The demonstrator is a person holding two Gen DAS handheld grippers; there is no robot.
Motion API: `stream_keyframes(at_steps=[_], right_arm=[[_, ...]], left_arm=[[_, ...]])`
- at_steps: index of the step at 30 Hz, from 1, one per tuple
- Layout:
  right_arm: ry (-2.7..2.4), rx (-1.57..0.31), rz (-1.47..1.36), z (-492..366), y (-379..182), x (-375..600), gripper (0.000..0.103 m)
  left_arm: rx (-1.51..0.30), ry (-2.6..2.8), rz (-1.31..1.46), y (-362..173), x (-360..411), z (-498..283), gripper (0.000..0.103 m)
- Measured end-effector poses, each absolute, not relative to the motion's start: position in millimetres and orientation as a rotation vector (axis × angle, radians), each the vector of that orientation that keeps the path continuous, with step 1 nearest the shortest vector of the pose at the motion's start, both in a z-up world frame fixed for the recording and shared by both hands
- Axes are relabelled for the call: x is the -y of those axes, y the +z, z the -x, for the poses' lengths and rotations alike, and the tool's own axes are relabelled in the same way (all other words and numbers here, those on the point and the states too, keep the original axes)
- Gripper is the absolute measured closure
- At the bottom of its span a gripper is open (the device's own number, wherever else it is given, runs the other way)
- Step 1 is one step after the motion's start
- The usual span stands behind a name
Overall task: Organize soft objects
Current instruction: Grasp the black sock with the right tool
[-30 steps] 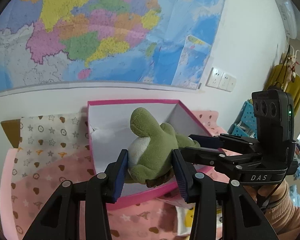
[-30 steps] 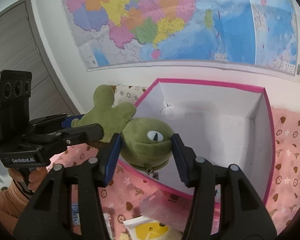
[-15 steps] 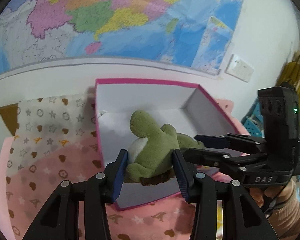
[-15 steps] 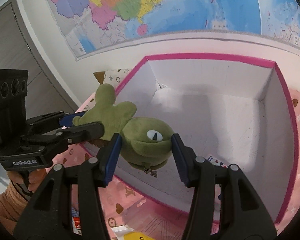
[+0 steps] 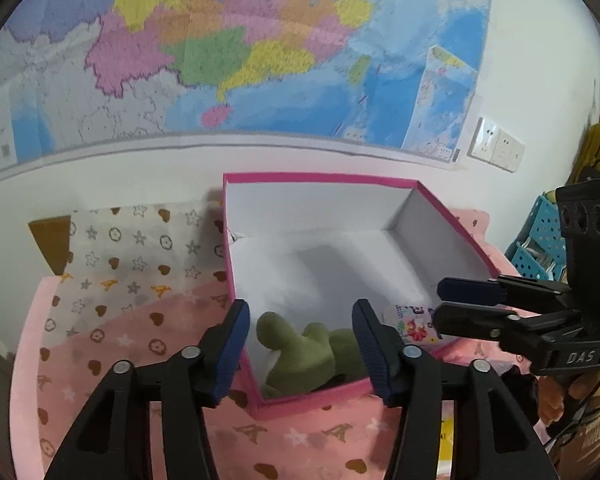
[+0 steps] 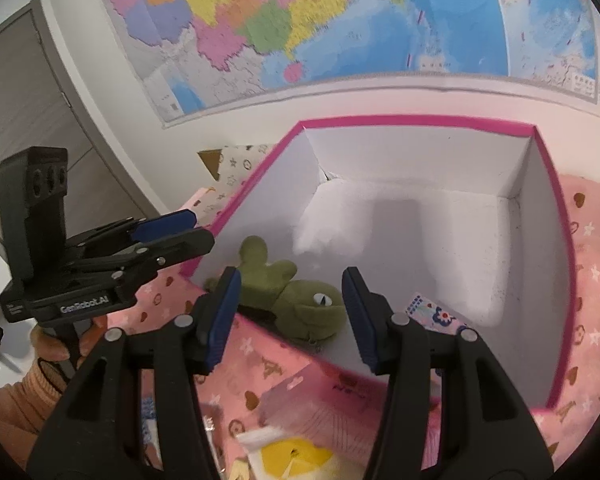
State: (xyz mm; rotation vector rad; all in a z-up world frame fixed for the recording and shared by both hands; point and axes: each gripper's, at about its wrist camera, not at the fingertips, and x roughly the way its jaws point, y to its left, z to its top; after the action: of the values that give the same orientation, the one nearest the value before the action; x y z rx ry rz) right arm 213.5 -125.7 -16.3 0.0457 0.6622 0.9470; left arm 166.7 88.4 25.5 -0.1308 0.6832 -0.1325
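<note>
A green plush frog [image 5: 304, 356] lies in the near corner of the pink-rimmed white box [image 5: 320, 178], its eye facing up [image 6: 300, 304]. My left gripper [image 5: 302, 332] hovers just above it. Its jaws are opening and the frog shows between them, but the pads do not touch it. My right gripper [image 6: 290, 308] stands open above the box's near wall [image 6: 420, 124], with the frog lying beyond its pads. In the left wrist view the right gripper [image 5: 440, 306] sits well to the right of the frog. The left gripper [image 6: 180, 228] appears left of the box in the right wrist view.
A small flowered item [image 6: 432, 312] lies on the box floor near the frog. The box rests on a pink patterned cloth [image 5: 112, 332]. A yellow-and-white packet [image 6: 292, 452] lies in front. A map covers the wall behind, and blue crates [image 5: 540, 240] stand at far right.
The frog, held up between both grippers' pads before, now lies in the box's near corner. The left jaws have widened. The box fills more of both views.
</note>
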Motion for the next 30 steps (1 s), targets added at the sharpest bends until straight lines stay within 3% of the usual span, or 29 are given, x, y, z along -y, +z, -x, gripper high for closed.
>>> stream_keyframes(at_steps=[11, 26, 27, 29, 30], right_arm=[[0.918, -0.571, -0.075, -166.7, -4.3, 191.2, 0.048], [0.764, -0.707, -0.093, -135.7, -75.8, 262.5, 0.047], [0.765, -0.703, -0.080, -132.6, -77.6, 261.5, 0.046], [0.762, -0.693, -0.039, -128.9, -81.2, 254.0, 0.032], [0.755, -0.692, -0.016, -127.0, -84.3, 250.0, 0.032]], left_arm=[[-0.633, -0.231, 0.141, 39.7, -67.0, -123.7, 0.040], [-0.716, -0.394, 0.134, 12.5, -11.1, -102.9, 0.039], [-0.724, -0.405, 0.134, 10.3, -7.1, -102.9, 0.039], [-0.740, -0.425, 0.127, 5.9, 1.6, -103.6, 0.039], [-0.747, -0.433, 0.126, 3.9, 5.1, -104.1, 0.039]])
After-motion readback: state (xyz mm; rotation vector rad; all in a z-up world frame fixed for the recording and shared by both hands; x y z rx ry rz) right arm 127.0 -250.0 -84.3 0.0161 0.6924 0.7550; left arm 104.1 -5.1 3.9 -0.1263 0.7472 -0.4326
